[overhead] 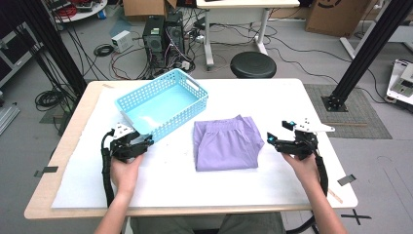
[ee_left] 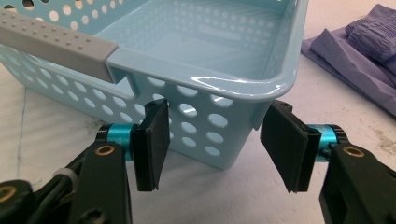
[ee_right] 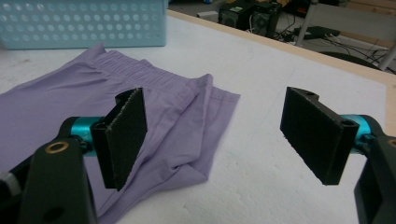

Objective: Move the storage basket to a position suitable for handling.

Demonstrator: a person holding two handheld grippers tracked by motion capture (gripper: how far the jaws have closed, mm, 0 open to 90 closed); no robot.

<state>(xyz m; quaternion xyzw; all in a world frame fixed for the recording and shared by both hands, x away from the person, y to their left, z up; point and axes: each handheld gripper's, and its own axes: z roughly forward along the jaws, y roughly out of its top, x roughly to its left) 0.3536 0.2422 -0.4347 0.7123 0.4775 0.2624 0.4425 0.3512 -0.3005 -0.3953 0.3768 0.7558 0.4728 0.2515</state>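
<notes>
Left gripper (overhead: 144, 141) parked at the near corner of the blue basket (overhead: 163, 102), jaws apart, not pinching. Folded purple shorts (overhead: 226, 144) mid-table beside the basket. Right gripper (overhead: 271, 140) wide open, just off the shorts' edge.

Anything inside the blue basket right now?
The blue basket looks empty: its bare floor shows. The folded purple garment lies beside it on the table. Nothing visibly covers the inside.

Bright, even light; soft shadows, slightly blurry.
</notes>
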